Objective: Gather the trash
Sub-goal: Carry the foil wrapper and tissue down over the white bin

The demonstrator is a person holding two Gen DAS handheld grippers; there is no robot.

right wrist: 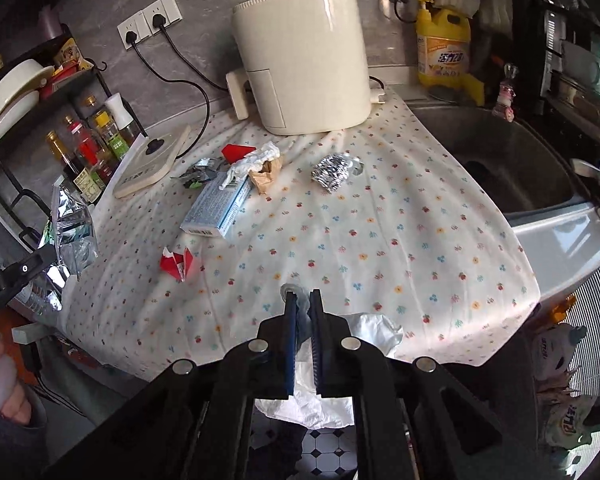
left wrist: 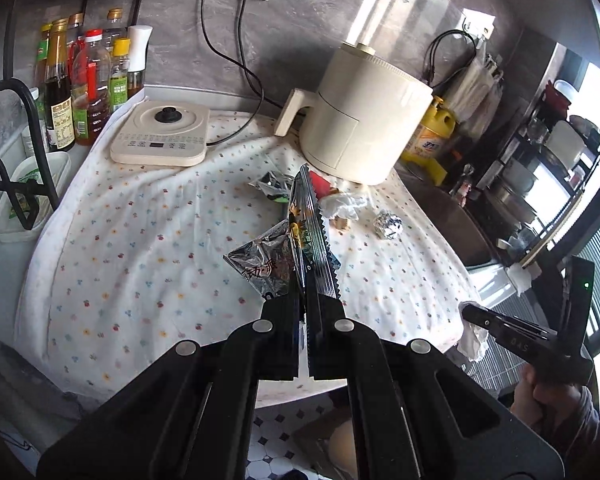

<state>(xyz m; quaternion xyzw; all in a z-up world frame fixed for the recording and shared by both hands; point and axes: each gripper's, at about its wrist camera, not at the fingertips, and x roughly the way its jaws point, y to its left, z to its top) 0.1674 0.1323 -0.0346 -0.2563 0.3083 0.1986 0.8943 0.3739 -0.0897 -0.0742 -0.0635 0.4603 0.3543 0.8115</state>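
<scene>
Left tongs (left wrist: 304, 298) pinch a silvery snack wrapper (left wrist: 300, 236) printed with Chinese characters; right tongs (right wrist: 303, 300) are pressed together on a white tissue (right wrist: 364, 330) at the tabletop's (right wrist: 380, 240) near edge. More trash lies at eleven to twelve o'clock: red scrap (right wrist: 177, 265), blue-white carton (right wrist: 216, 206) with small unreadable print, foil ball (right wrist: 332, 170). Open cloth spreads rightward toward the sink (right wrist: 512, 168).
</scene>
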